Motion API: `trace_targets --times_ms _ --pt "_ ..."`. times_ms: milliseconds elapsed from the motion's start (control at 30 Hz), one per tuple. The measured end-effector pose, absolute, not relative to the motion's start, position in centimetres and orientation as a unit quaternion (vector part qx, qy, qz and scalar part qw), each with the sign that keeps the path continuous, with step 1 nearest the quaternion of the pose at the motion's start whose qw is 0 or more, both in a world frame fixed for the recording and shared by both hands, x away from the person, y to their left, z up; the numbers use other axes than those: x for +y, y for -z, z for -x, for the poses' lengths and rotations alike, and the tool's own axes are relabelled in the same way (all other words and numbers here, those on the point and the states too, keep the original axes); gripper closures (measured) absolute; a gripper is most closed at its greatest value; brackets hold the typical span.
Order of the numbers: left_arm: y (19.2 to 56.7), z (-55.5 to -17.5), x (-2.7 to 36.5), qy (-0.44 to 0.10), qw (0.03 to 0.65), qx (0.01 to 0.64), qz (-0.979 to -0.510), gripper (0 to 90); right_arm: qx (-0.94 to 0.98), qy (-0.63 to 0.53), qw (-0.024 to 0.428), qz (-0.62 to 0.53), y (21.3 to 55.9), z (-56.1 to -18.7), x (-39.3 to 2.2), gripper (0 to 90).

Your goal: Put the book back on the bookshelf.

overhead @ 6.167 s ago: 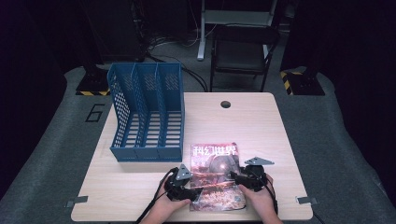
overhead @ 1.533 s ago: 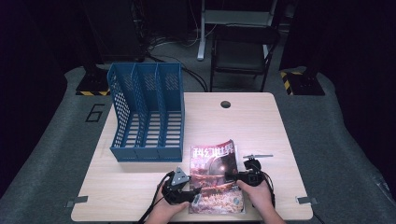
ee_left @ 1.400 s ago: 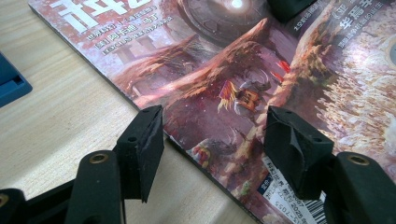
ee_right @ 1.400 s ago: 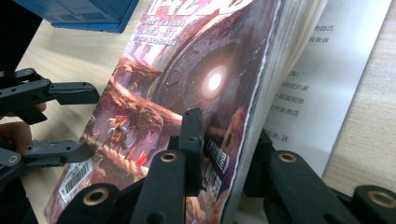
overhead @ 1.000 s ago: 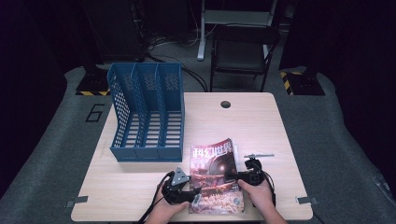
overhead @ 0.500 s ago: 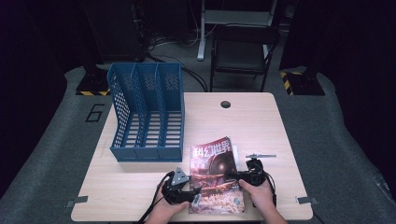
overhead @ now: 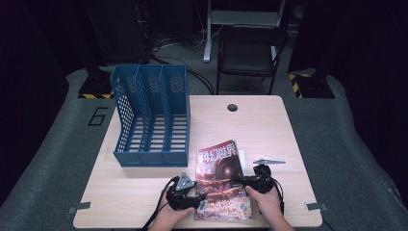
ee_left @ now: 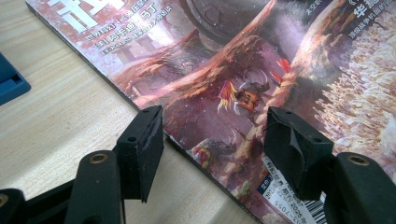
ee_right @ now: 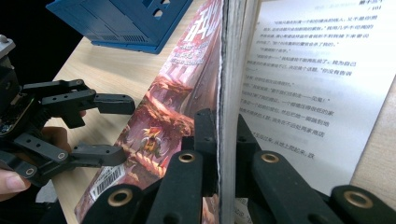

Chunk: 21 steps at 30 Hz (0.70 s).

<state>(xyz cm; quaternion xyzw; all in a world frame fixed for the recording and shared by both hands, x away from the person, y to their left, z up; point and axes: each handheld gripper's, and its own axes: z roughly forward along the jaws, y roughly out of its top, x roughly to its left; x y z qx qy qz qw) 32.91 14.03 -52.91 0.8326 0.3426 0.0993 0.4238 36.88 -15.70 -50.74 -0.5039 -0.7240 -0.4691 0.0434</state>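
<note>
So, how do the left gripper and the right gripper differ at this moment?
The right gripper is shut on the magazine, pinching its right edge; the left gripper is open, with the magazine's left edge lying between its jaws, unpressed. The right gripper has lifted its edge off the table, showing a printed page; the left gripper's edge lies flat. Both are black, hand-held, and face each other across the magazine.

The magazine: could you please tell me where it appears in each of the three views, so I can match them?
High view: the magazine lies at the table's near edge, between the two hands.
Left gripper view: its cover fills the upper right, past the open jaws.
Right gripper view: its page edge runs up the centre, clamped in the jaws.
Shared landmark: the blue file rack, at top left in the right gripper view.
</note>
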Motion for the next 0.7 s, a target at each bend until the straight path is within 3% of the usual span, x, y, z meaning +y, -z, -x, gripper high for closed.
trace_targets --times_ms 700 --pt "51.8 -34.4 14.8 -0.061 0.439 0.369 -0.817 32.3 -0.714 0.503 0.008 0.488 49.5 -35.2 -15.6 85.8"
